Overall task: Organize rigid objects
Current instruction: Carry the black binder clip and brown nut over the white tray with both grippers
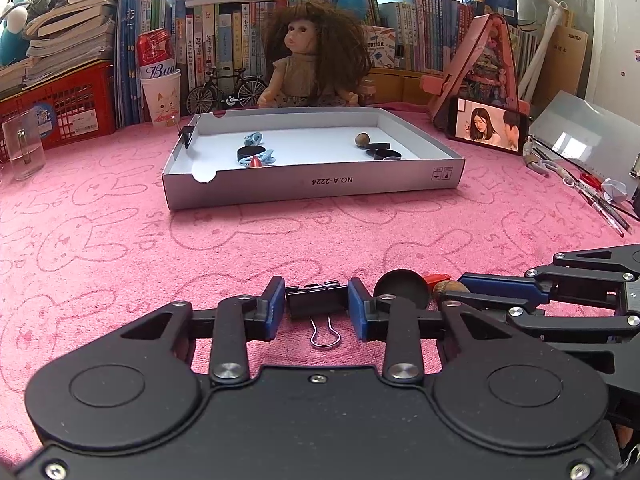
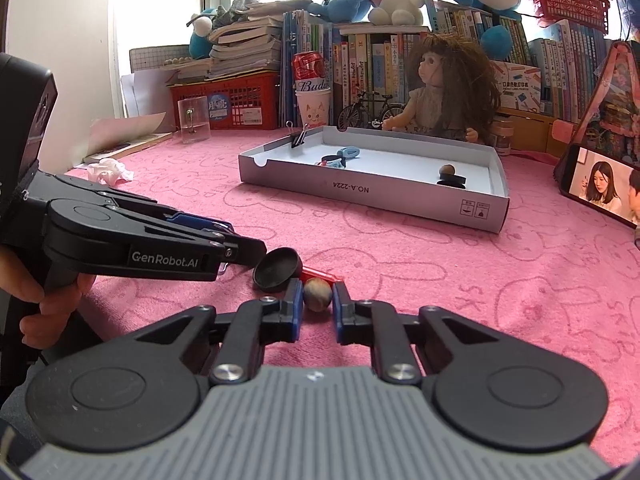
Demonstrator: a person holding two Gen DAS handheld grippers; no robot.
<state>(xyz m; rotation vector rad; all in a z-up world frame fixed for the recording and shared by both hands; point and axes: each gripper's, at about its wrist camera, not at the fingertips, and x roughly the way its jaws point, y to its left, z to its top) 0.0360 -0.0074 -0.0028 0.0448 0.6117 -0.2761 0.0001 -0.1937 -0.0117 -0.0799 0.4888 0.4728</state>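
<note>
Down on the pink bunny-print cloth [image 1: 120,240], both grippers sit low and tilted slightly downward, side by side, pointing toward the shallow white cardboard tray [image 1: 312,190], which serves as landmark for everything else.

On the near side of the tray, well apart from it, the left gripper [image 1: 316,300] has its blue pads closed on the body of a black binder clip [image 1: 316,300], one pad against each end; the clip's wire handle [image 1: 325,334] lies flat on the cloth, pointing back toward the gripper body. The right wrist view shows a hand [image 2: 44,300] wrapped around this gripper's grip from below.

Just to the right of it, also on the tray's near side, the right gripper [image 2: 317,300] is pinched narrowly on a small brown nut-like ball [image 2: 317,295], a pad on either side of it. Touching or nearly touching that ball are a black round cap [image 2: 276,274], tipped up on its edge, and a red pointed piece [image 2: 322,276] lying behind it, toward the tray.

Inside the tray lie a second brown ball [image 1: 362,138], black ring-shaped pieces [image 1: 386,152], another black ring [image 1: 251,153] with light blue clips [image 1: 262,156] and a small red cone [image 1: 256,163]. A second black binder clip [image 2: 299,138] is clamped on the tray's left wall.

Beyond the tray sit a doll [image 1: 316,56] and a miniature bicycle [image 1: 226,90]; to its right a phone [image 1: 488,128] leans upright.
</note>
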